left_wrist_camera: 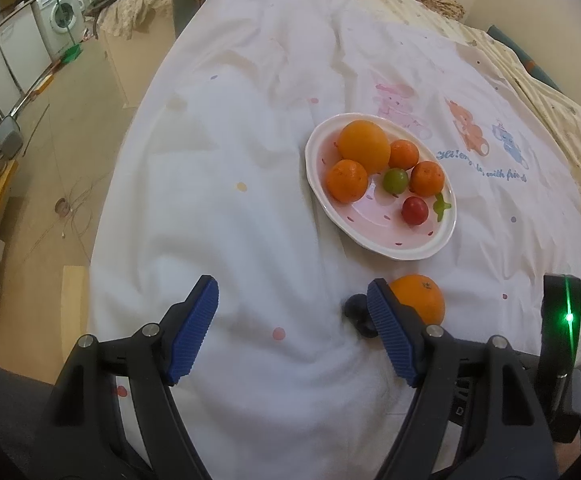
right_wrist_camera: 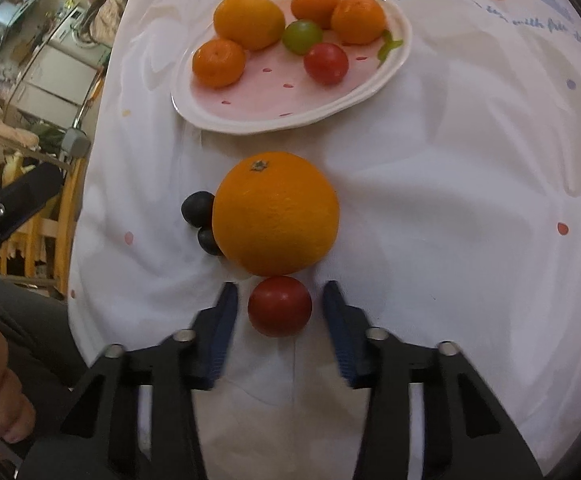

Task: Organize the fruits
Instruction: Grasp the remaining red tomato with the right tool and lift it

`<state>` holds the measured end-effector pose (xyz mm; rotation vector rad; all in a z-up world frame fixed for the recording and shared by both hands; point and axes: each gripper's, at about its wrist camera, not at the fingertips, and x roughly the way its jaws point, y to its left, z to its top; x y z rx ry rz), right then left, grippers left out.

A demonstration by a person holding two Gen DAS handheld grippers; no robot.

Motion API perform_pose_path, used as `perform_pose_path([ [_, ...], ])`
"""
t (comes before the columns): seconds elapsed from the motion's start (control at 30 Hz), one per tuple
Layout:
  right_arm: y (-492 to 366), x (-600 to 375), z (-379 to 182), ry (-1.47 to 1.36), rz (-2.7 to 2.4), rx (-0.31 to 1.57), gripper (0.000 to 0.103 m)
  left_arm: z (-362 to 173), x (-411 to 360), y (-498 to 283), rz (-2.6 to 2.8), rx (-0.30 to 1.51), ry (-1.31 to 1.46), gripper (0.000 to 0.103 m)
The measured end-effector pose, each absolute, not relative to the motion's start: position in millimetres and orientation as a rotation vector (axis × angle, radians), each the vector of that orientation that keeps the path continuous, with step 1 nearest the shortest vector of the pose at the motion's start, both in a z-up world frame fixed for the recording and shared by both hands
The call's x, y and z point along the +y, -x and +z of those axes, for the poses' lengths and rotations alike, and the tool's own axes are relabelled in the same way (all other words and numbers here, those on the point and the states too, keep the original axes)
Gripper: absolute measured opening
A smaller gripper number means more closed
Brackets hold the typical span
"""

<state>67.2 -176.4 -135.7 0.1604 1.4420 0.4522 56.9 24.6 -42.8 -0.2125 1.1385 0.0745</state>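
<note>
Right gripper: the right gripper (right_wrist_camera: 280, 286) is angled down over the sheet with its blue pads either side of the small red tomato (right_wrist_camera: 279, 306). A sliver of white cloth shows on each side, so it brackets the tomato but is not squeezing it yet.
Left gripper: the left gripper (left_wrist_camera: 290, 300) hangs spread wide over bare sheet, with nothing between its pads.
Tomato's spot: it lies on the white bed sheet (right_wrist_camera: 450, 200) toward the near edge, touching the near side of the big orange (right_wrist_camera: 275, 213).
Neighbours: two dark round fruits (right_wrist_camera: 197, 208) are tucked against the orange's left flank. The pink-and-white plate (right_wrist_camera: 250, 126) sits farther up the sheet, apart from the orange.
On the plate: a large orange, three mandarins, a green fruit and another red tomato. The near half of the plate is free.
How it handles: I reckon it is light, smooth-skinned, a bit slippery and thin-skinned, so a hard pinch could split it or squirt it forward into the orange.
Where to hold: across its widest middle, pads flat on opposite sides, with gentle pressure.
Footing: the sheet is soft and rumpled, so round fruit may roll when nudged.
Watch out: lifting the tomato may free the orange to shift.
</note>
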Motion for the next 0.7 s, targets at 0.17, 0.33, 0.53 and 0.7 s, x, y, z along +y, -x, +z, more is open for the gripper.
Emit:
perform_pose_path([
  [0.17, -66.2, -180.5, -133.4, -0.156, 0.471, 1.438, 0.033, -44.0, 22.7, -58.1, 0.070, 1.148, 0.212, 0.074],
  [0.33, -60.9, -189.0, -126.2, -0.183, 0.479, 1.429, 0.033, -45.4, 20.6, -57.4, 0.069, 1.153, 0.196, 0.074],
  [0.53, -53.7, -206.1, -103.8, -0.198, 0.466, 1.386, 0.033, -44.4, 20.8, -56.6, 0.072, 1.149, 0.208, 0.074],
  [0.7, -55.2, -217.6, -84.5, -0.194, 0.454, 1.344, 0.033, -41.6, 17.7, -55.8, 0.063, 1.137, 0.201, 0.074],
])
